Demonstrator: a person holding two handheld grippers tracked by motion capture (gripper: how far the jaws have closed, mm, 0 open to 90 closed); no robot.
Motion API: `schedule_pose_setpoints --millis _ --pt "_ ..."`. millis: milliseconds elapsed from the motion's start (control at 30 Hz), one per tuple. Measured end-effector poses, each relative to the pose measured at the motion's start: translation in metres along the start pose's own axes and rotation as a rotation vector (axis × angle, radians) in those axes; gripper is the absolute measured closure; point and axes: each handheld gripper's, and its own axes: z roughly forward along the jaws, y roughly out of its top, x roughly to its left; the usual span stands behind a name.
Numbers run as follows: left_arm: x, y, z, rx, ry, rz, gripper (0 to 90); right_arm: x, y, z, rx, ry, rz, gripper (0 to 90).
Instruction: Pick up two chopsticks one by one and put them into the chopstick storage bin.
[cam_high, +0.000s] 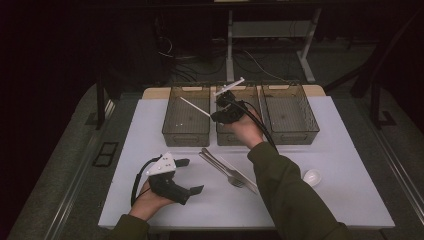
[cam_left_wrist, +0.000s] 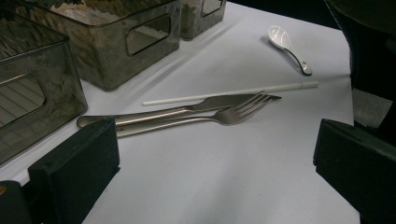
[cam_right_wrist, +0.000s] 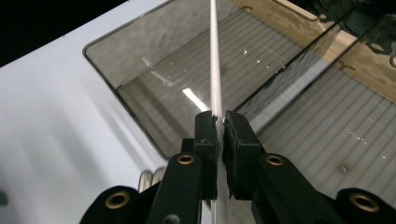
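Observation:
My right gripper (cam_high: 220, 113) hovers over the middle clear bin (cam_high: 231, 138), shut on a thin white stick (cam_high: 195, 106) that slants out over the left clear bin (cam_high: 170, 117). The right gripper view has the stick (cam_right_wrist: 213, 56) pinched between the jaws of the right gripper (cam_right_wrist: 220, 122), above the left bin's ribbed floor (cam_right_wrist: 159, 88). My left gripper (cam_high: 191, 176) lies low at the table's front left, open and holding nothing. Ahead of the left gripper (cam_left_wrist: 215, 177) lie a metal fork (cam_left_wrist: 201, 119), a knife (cam_left_wrist: 187, 110) and a second white stick (cam_left_wrist: 233, 92).
A third clear bin (cam_high: 306, 116) stands at the back right. A white spoon (cam_high: 312, 176) lies near the right forearm and is also in the left gripper view (cam_left_wrist: 283, 41). Fork and knife (cam_high: 225, 169) sit mid-table on the white tabletop (cam_high: 350, 200).

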Motion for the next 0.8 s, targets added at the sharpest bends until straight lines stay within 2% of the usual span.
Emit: schedule_pose_setpoints --millis 300,500,800 --pt "-0.001 0.001 0.000 -0.003 0.000 0.011 0.0 0.004 0.017 0.025 0.037 -0.011 0.004 84.1" --pt "0.000 0.001 0.000 -0.009 -0.004 0.004 0.0 0.004 0.024 0.042 0.059 -0.018 0.027 84.0" --pt "-0.001 0.002 0.000 -0.017 -0.013 -0.004 0.0 0.004 0.040 0.064 0.088 -0.041 0.036 84.0"
